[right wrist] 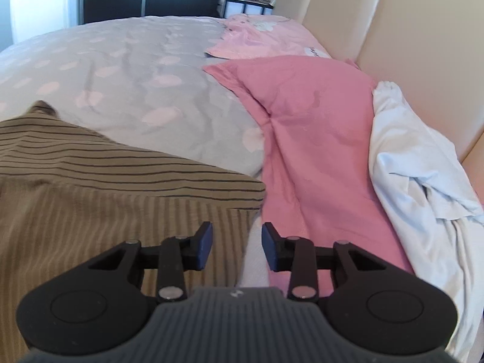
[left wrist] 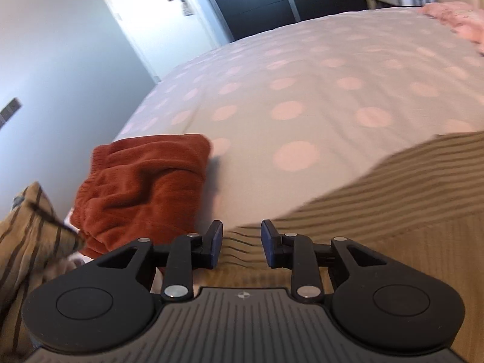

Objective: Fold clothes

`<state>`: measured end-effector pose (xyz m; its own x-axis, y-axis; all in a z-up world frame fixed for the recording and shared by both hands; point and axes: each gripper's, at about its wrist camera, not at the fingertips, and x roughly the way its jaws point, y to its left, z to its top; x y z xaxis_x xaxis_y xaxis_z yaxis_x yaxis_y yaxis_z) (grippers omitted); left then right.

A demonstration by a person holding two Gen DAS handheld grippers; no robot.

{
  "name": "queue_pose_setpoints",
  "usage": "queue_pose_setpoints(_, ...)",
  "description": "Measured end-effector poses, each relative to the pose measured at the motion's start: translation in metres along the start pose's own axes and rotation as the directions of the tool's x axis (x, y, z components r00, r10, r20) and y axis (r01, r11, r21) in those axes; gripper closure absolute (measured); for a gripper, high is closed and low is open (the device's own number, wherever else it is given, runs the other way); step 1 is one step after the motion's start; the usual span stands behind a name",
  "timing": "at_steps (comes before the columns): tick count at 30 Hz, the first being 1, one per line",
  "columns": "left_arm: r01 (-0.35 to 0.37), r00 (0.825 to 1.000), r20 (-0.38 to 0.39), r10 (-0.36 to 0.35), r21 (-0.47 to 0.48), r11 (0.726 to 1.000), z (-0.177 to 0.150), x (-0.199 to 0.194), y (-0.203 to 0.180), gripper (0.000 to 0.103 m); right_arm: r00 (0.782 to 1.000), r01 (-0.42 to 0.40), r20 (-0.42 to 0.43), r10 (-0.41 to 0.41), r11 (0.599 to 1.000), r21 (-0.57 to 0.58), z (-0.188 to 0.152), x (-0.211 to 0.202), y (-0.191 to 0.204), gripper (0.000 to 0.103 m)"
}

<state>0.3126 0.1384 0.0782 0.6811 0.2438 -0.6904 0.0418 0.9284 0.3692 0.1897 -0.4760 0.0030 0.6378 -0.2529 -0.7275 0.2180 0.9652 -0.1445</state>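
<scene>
Left gripper (left wrist: 242,242): lower centre of the left wrist view; jaws spread, nothing pinched. Striped cloth shows in the gap, below the pads, not touched by them.
Right gripper (right wrist: 237,243): lower centre of the right wrist view; jaws spread, empty. White sheet shows in the gap, with the shirt's edge at the left pad.
Shirt (right wrist: 90,181): tan with dark stripes, spread on the bed. It fills the lower right of the left view and the lower left of the right view, so it lies between the two grippers, directly under and ahead of each.
Shirt, long axis: judged to run across from one gripper to the other; its far edge slants toward the upper part of both frames.
Nearer hand: about equal. The left sits over one side, the right at the opposite edge.
Rust garment (left wrist: 142,190): folded, left of centre in the left view, just beside the left gripper.
Striped cloth (left wrist: 27,236): far left edge of the left view; whether it belongs to the shirt cannot be told.
Bed (left wrist: 302,90): grey cover with pink dots, under everything.
Pink pillow (right wrist: 311,139): right of the shirt in the right view, its edge meeting the shirt's corner.
White cloth (right wrist: 417,175): crumpled, far right, against the headboard (right wrist: 408,30).
Step judged: shirt released flat; next grasp calls for both grippers at its outer edges.
</scene>
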Motion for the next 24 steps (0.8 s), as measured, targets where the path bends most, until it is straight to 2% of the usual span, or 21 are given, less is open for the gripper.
queue_pose_setpoints(4,0.127,0.991,0.036,-0.129,0.051,0.991,-0.023,-0.057,-0.018,0.066,0.993,-0.113,-0.035,0.112,0.993,-0.022,-0.021,-0.056,0.014,0.065)
queue_pose_setpoints(6,0.182,0.981,0.044,-0.187,0.085,0.98,-0.042,-0.087,-0.025,0.066,0.985,-0.17,-0.046,0.168,0.984,-0.052,-0.042,-0.087,0.023,0.065)
queue_pose_setpoints(9,0.261,0.96,0.063,-0.271,0.132,0.956,-0.074,-0.133,-0.038,0.066,0.964,-0.262,-0.083,0.254,0.958,-0.112,-0.086,-0.131,0.04,0.065)
queue_pose_setpoints(13,0.353,0.926,0.079,-0.37,0.17,0.92,-0.114,-0.184,-0.055,0.065,0.936,-0.34,-0.156,0.314,0.922,-0.184,-0.145,-0.173,0.055,0.065)
queue_pose_setpoints(18,0.455,0.875,0.091,-0.476,0.182,0.872,-0.167,-0.224,-0.083,0.063,0.904,-0.394,-0.246,0.351,0.906,-0.155,-0.209,-0.191,0.058,0.065)
queue_pose_setpoints(22,0.523,0.843,0.066,-0.534,0.13,0.842,-0.205,-0.229,-0.104,0.063,0.887,-0.394,-0.317,0.335,0.907,-0.145,-0.254,-0.184,0.058,0.065)
queue_pose_setpoints(24,0.546,0.833,0.042,-0.552,0.103,0.832,-0.217,-0.226,-0.113,0.063,0.881,-0.386,-0.342,0.327,0.914,-0.12,-0.27,-0.176,0.056,0.065)
